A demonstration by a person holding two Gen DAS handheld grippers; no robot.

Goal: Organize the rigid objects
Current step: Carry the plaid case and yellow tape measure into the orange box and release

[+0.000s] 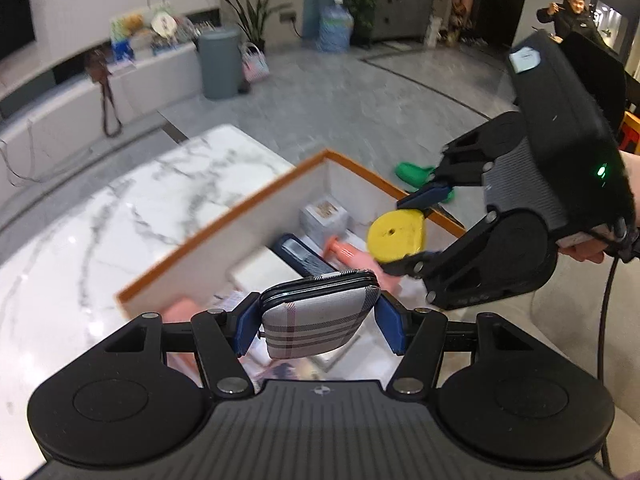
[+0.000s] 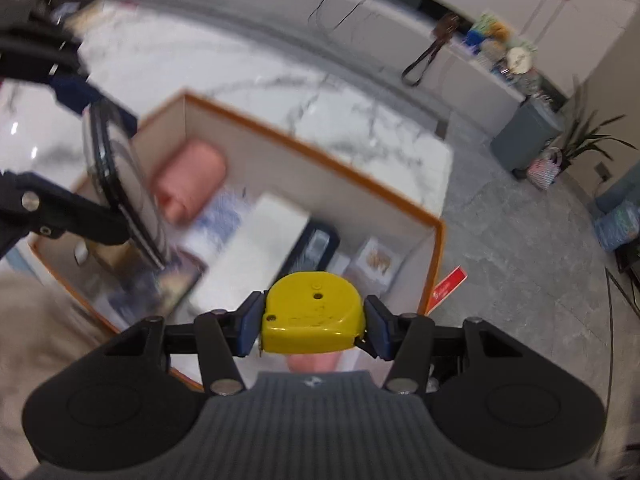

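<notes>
Your left gripper is clamped on a small plaid fabric zip case with a dark edge, its blue pads pressing both ends, and you hold it above the near end of the open white box with the orange rim. That box sits on the white marble-patterned table. Inside it, from left to right, lie a soft pink pouch, a white flat carton, a dark rectangular device and a small grey packet with a brown label. Further right, your right gripper is squeezed shut on a yellow plastic tape measure, held over the box's right end.
</notes>
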